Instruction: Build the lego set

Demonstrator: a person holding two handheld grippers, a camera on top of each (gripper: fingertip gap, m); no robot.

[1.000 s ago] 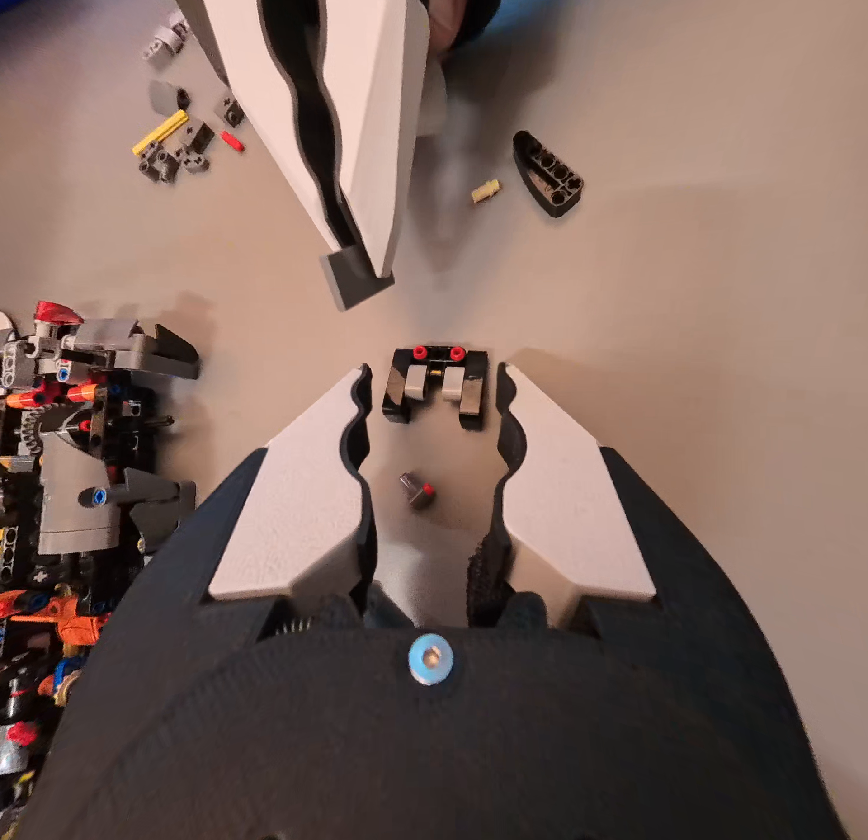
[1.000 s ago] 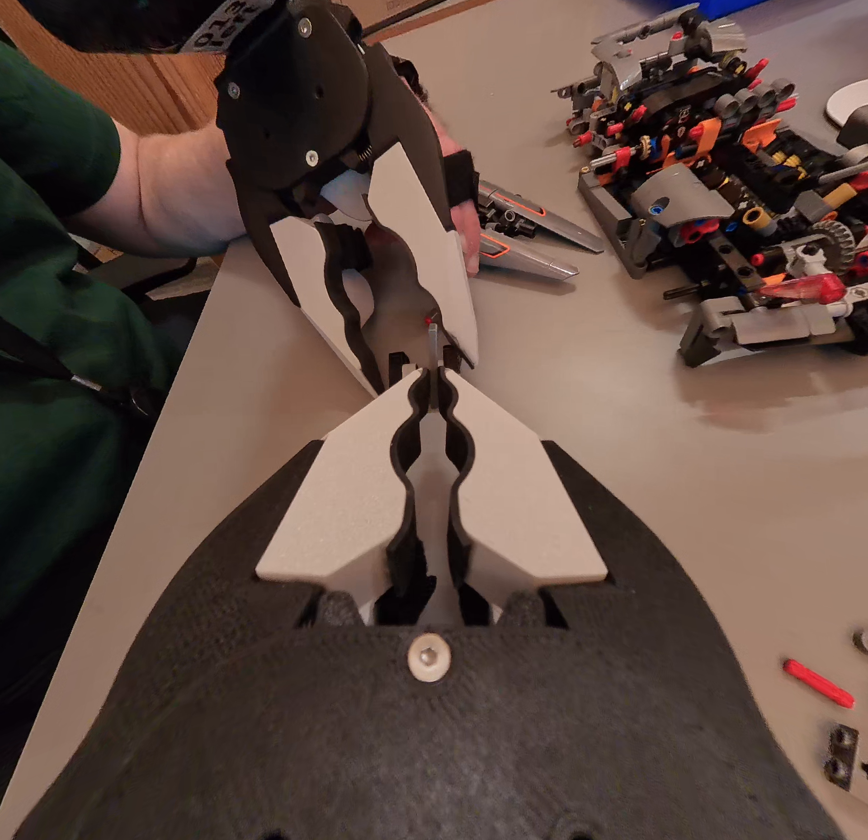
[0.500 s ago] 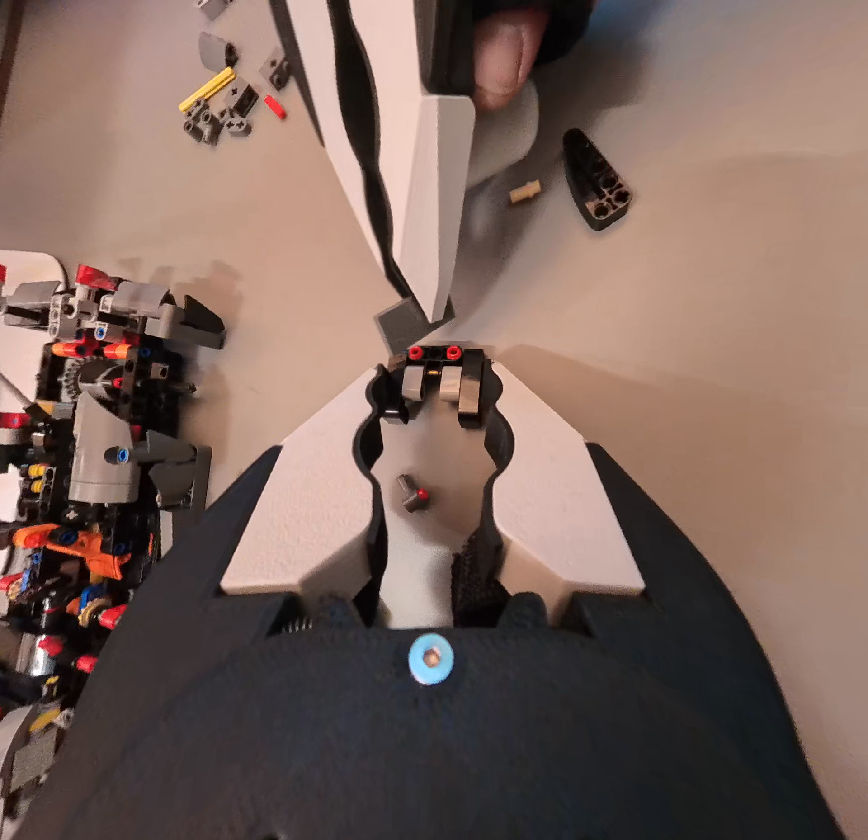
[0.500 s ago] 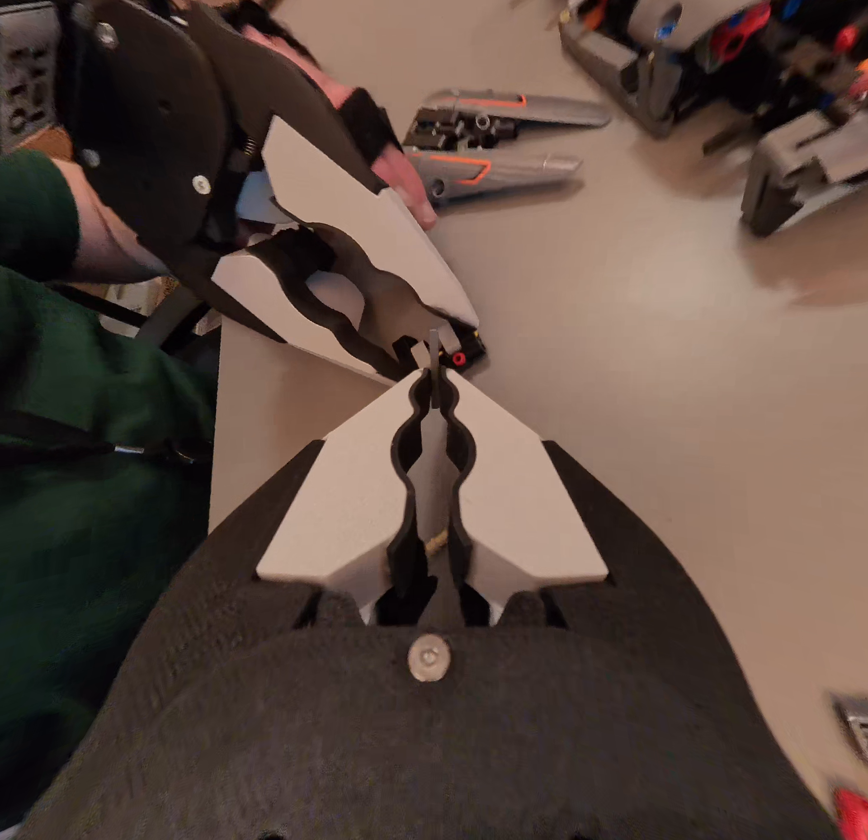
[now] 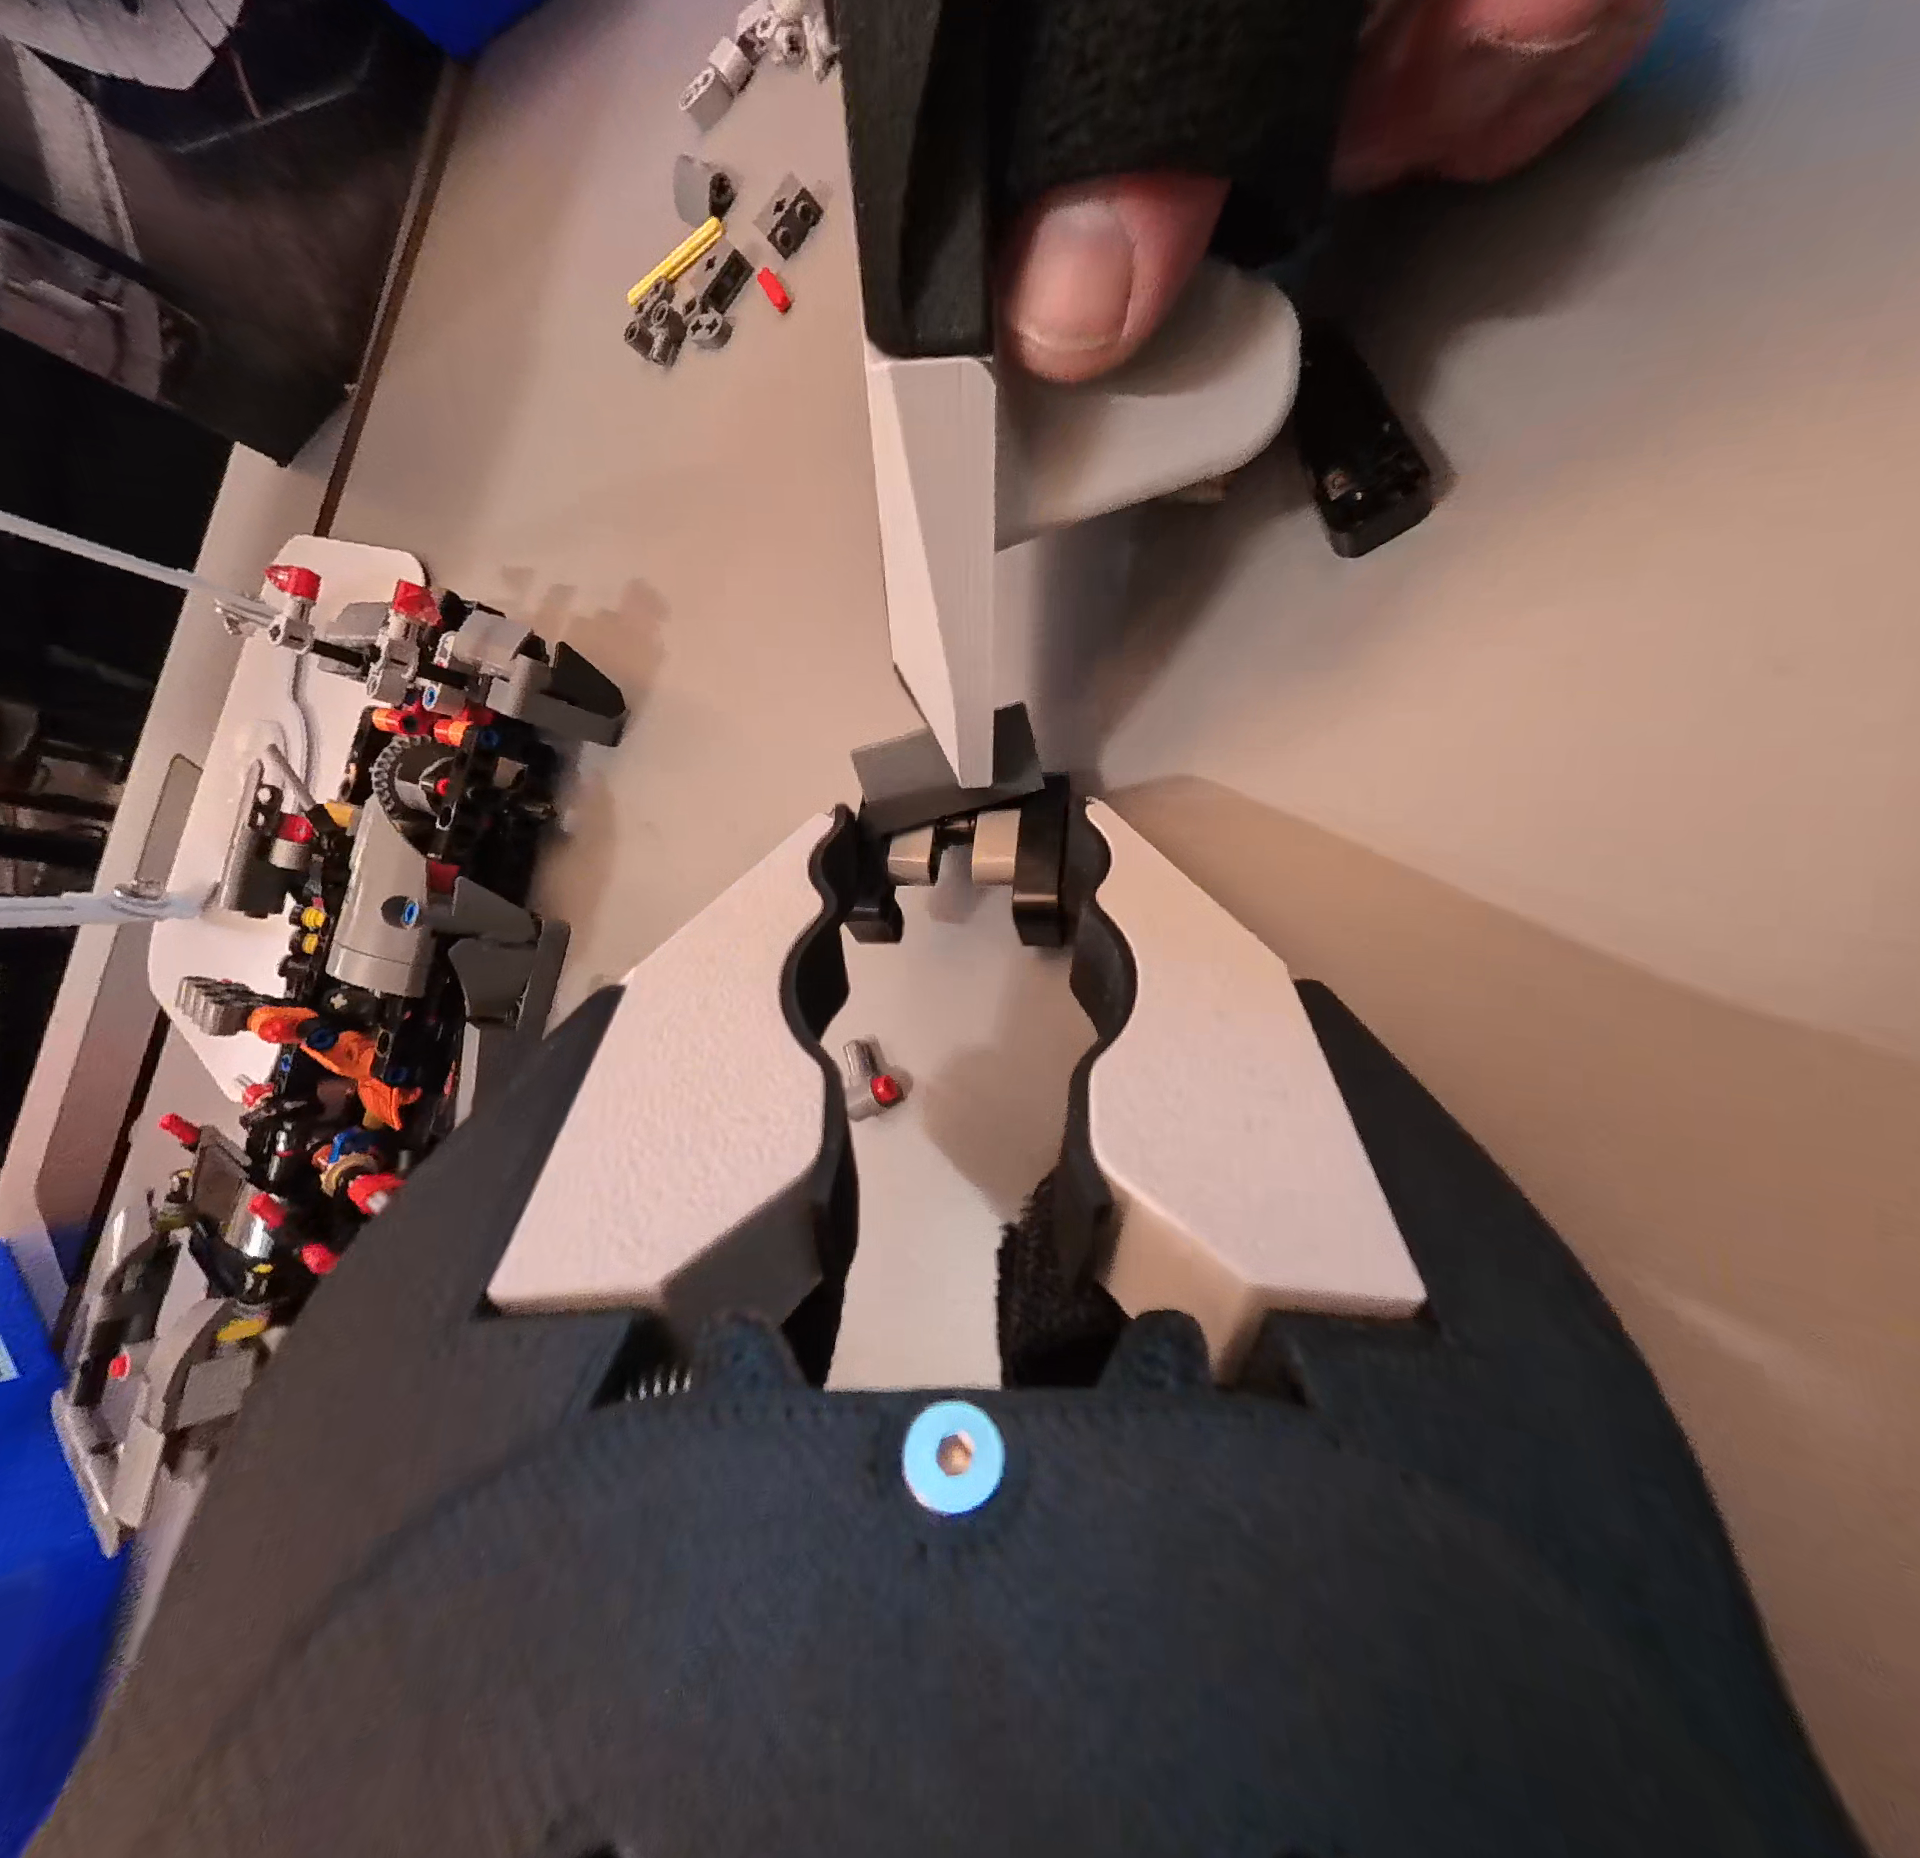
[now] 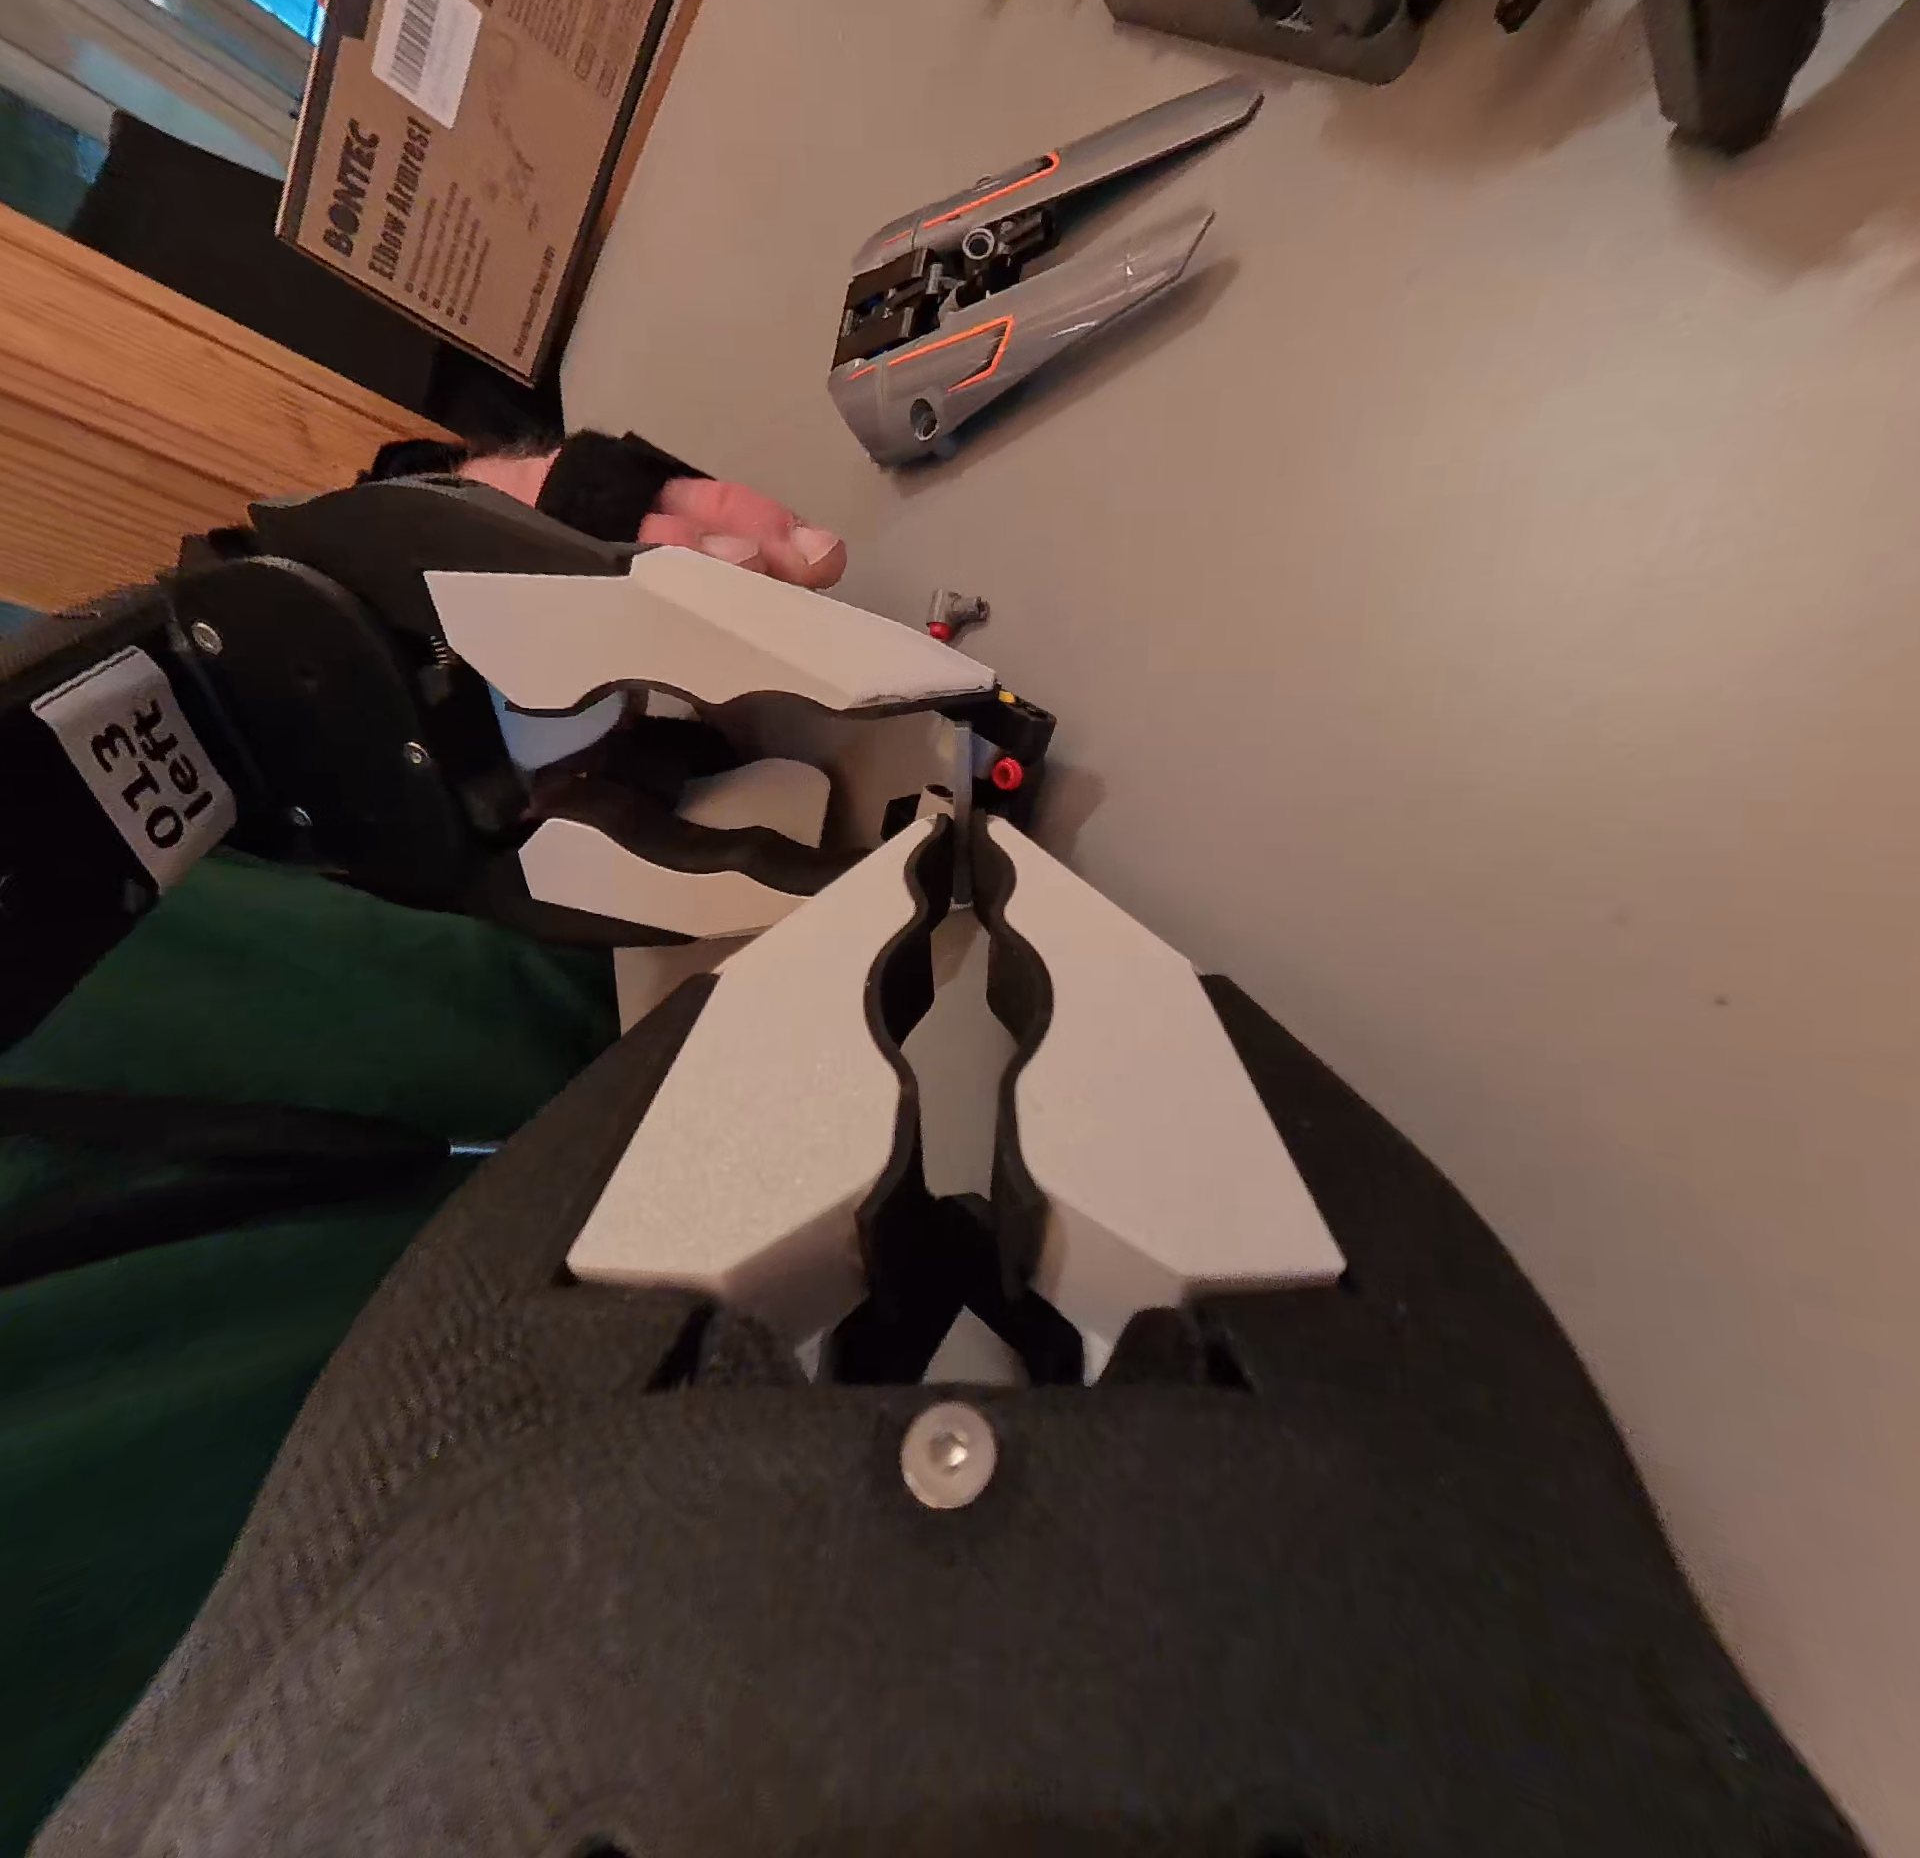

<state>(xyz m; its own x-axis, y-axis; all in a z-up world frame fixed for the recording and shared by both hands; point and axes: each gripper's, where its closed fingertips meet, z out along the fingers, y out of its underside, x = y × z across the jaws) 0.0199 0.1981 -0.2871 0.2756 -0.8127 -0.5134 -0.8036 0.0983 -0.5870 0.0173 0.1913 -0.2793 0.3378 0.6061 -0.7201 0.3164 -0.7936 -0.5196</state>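
My left gripper [image 5: 961, 832] is shut on a small black sub-assembly [image 5: 971, 858] with two light grey curved pieces and red pins, gripping it by its sides just above the table. My right gripper [image 6: 964, 842] is shut on a thin dark grey tile [image 6: 964, 790]. In the left wrist view it comes in from above and presses the tile [image 5: 904, 769] against the far end of the sub-assembly. In the right wrist view the sub-assembly [image 6: 1016, 743] shows at the left gripper's tips [image 6: 935, 759]. A small grey connector with a red pin [image 5: 871, 1081] lies on the table between my left fingers.
The large, partly built car model [image 5: 395, 873] lies on a white sheet to the left. Loose small parts [image 5: 717, 270] and a black beam [image 5: 1361, 489] lie farther off. A grey-and-orange panel assembly [image 6: 997, 281] and a cardboard box [image 6: 468, 135] are beyond the right gripper. Only a small space, under 4 cm, lies between the two pairs of fingers.
My left gripper has closed on the black sub-assembly. My right gripper has brought the grey tile down onto its far end. Both views have rolled.
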